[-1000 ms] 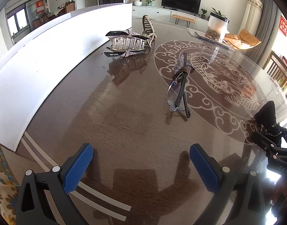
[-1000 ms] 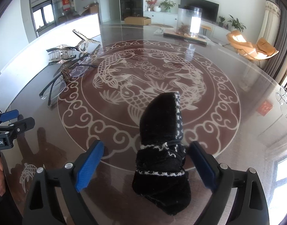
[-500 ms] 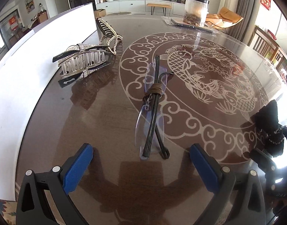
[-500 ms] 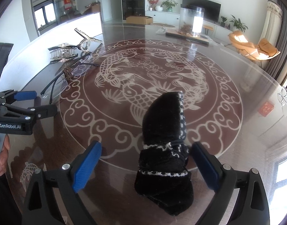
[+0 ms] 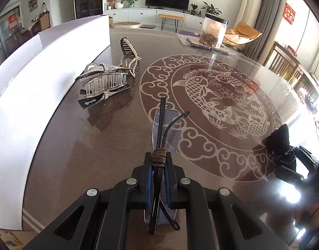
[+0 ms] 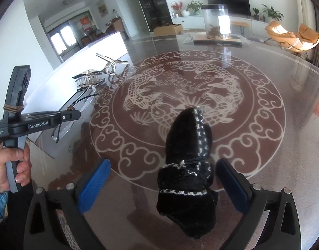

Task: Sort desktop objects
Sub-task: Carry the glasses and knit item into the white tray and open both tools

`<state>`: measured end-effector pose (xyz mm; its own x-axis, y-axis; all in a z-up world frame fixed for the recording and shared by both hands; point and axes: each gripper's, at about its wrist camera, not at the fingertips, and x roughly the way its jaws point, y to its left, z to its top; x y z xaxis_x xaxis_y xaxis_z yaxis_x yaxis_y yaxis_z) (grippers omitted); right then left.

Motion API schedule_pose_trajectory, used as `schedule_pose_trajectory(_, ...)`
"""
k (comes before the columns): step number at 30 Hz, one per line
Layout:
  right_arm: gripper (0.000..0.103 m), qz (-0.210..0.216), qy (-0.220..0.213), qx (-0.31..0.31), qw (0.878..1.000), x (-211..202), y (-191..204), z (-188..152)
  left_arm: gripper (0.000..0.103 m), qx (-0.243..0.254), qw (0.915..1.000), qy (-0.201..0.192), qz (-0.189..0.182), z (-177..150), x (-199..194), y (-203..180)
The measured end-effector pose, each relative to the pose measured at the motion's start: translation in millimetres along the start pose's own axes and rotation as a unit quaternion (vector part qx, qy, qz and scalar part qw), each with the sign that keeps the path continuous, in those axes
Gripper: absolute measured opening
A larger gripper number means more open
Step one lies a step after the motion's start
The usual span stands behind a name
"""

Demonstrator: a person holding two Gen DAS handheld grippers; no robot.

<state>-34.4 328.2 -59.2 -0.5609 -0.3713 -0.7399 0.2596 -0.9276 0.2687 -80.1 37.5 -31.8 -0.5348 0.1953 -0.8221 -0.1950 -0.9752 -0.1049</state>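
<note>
Left tongs point(image 5: 158, 179) now clamped on folded glasses point(image 5: 162, 137) at lower centre of left view, jaws wide apart half a second earlier; lenses seem just lifted off tabletop point(image 5: 76, 156), cannot tell for sure. Means first item secured for sorting. Right tongs point(image 6: 162, 184) spread wide, opened further just now, black pouch point(image 6: 188, 179) between pads at lower centre of right view, pads not pressing it. Hair clips point(image 5: 105, 81) untouched at upper left beside white board point(image 5: 30, 87)
</note>
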Motion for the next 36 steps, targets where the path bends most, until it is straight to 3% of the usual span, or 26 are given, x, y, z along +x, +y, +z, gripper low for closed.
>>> schedule_pose_trajectory(2, 0.09, -0.018, 0.017, -0.009, 1.0, 1, 1, 5, 0.01, 0.001, 0.9999, -0.015, 0.003, -5, -18, 5)
schedule_pose_trajectory(5, 0.038, -0.072, 0.049, -0.048, 0.995, 7, 11, 13, 0.01, -0.004, 0.9994, -0.033, 0.003, -4, -43, 13)
schedule_pose_trajectory(6, 0.036, -0.087, 0.061, -0.056, 0.993, 8, 13, 16, 0.01, -0.011, 0.9991, -0.04, -0.001, -3, -53, 18)
schedule_pose_trajectory(12, 0.036, -0.082, 0.055, -0.115, 0.989, -8, 54, 46, 0.01, -0.048, 0.9956, -0.08, -0.008, 15, -119, 70)
schedule_pose_trajectory(18, 0.036, 0.001, 0.004, -0.172, 0.985, 4, 164, 128, 0.01, -0.119, 0.9871, -0.1, 0.038, 46, -154, 173)
schedule_pose_trajectory(22, 0.036, 0.07, -0.026, -0.205, 0.976, 29, 260, 185, 0.01, -0.186, 0.9764, -0.083, 0.072, 57, -149, 250)
schedule_pose_trajectory(26, 0.037, 0.132, -0.021, -0.218, 0.967, 74, 346, 222, 0.01, -0.218, 0.9692, -0.059, 0.098, 56, -127, 296)
schedule_pose_trajectory(29, 0.037, 0.151, 0.015, -0.225, 0.962, 124, 391, 225, 0.01, -0.228, 0.967, -0.037, 0.108, 54, -105, 312)
schedule_pose_trajectory(32, 0.039, 0.15, 0.067, -0.222, 0.961, 172, 409, 214, 0.012, -0.243, 0.9625, -0.012, 0.121, 46, -88, 322)
schedule_pose_trajectory(33, 0.044, 0.141, 0.084, -0.223, 0.961, 186, 413, 209, 0.015, -0.25, 0.9596, -0.001, 0.128, 43, -83, 326)
schedule_pose_trajectory(35, 0.073, 0.124, 0.111, -0.228, 0.959, 207, 414, 199, 0.036, -0.262, 0.9552, 0.02, 0.136, 37, -74, 331)
schedule_pose_trajectory(36, 0.088, 0.126, 0.111, -0.228, 0.959, 208, 412, 195, 0.058, -0.265, 0.9539, 0.021, 0.138, 34, -73, 331)
